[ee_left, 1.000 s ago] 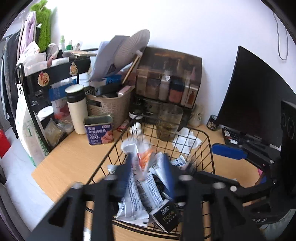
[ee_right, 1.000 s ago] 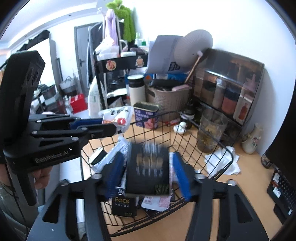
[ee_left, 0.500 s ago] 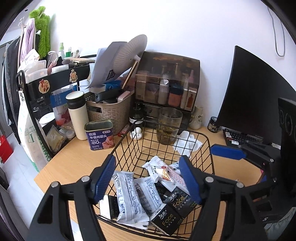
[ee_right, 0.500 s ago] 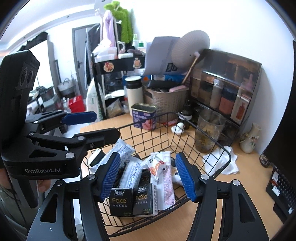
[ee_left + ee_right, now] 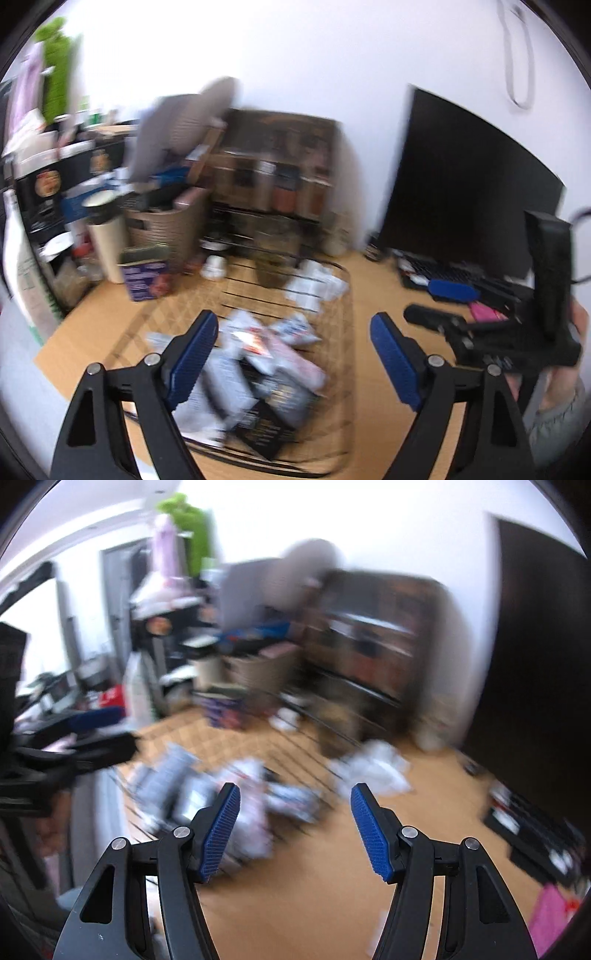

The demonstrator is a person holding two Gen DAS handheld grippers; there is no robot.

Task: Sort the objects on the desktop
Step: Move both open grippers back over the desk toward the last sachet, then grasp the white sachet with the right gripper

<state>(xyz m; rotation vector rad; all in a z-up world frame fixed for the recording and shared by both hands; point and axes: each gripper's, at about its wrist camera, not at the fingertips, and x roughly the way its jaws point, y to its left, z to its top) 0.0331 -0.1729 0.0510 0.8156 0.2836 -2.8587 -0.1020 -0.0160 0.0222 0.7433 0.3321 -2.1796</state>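
Both views are motion-blurred. A black wire basket on the wooden desk holds several snack packets and a black box. My left gripper is open and empty above the basket's near half. My right gripper is open and empty, above the desk at the basket's right end; it also shows at the right of the left wrist view. The packets lie left of its fingers. The left gripper shows at the left of the right wrist view.
A blue can, a white cup, a woven basket, a brown organizer and a glass jar stand behind the basket. A crumpled tissue lies at its right. A monitor and keyboard are at right.
Both grippers opened and dropped their items into the basket about one second ago. Since then both have swung right and opened wider; the views are now blurred by motion.
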